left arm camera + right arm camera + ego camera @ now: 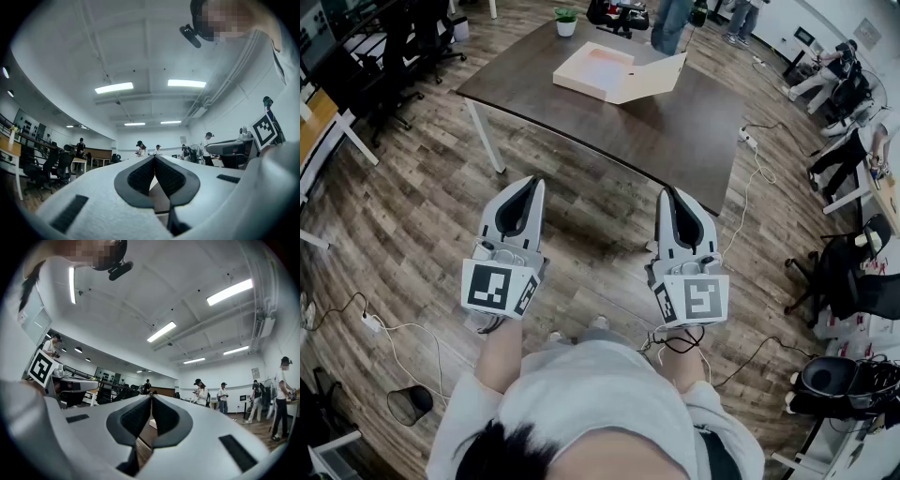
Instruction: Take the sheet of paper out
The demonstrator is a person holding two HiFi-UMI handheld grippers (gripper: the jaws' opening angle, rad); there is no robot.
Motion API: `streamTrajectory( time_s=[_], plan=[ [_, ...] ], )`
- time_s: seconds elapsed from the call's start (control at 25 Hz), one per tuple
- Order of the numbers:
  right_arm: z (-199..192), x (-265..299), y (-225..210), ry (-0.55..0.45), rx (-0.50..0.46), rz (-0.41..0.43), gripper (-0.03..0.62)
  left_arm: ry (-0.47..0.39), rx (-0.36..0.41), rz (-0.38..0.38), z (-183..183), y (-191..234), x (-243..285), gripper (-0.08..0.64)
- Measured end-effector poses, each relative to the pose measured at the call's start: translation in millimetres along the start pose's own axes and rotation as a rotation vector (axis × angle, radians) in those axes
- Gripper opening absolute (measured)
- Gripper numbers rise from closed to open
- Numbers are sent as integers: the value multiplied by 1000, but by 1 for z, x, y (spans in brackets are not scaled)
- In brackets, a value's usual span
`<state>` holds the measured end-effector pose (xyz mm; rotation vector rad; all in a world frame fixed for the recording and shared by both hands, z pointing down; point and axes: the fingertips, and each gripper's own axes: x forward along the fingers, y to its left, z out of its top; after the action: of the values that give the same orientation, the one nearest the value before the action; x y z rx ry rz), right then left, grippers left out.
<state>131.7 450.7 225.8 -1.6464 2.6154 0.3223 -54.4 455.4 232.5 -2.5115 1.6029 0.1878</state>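
Note:
An open flat beige box (614,72) lies on the dark table (675,131) ahead, its lid folded out to the right, with a pale sheet (598,67) showing inside it. Both grippers hang over the wooden floor, well short of the table's near edge. My left gripper (530,183) is shut, its jaws meeting at the tips with nothing between them (153,158). My right gripper (667,194) is shut and empty too (151,397). In the right gripper view, a pale bit of the box (152,423) shows through the gap below the tips.
A small potted plant (566,21) stands at the table's far end. White table legs (485,136) stand at its left. Power strips with cables lie on the floor (748,139) (372,323). Office chairs (853,272) and seated people are at the right; other people stand beyond the table.

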Motion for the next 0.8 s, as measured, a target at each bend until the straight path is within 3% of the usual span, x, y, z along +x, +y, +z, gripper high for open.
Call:
streamTrajectory(
  time_s=[0.64,0.8],
  plan=[
    [-9,10,-40,-30,27,13,17,-3,24,15,-4,-21,32,-3],
    [-14,16,-50,-26,26,50,17,-5,32,31,-4,-29,44,-3]
  ],
)
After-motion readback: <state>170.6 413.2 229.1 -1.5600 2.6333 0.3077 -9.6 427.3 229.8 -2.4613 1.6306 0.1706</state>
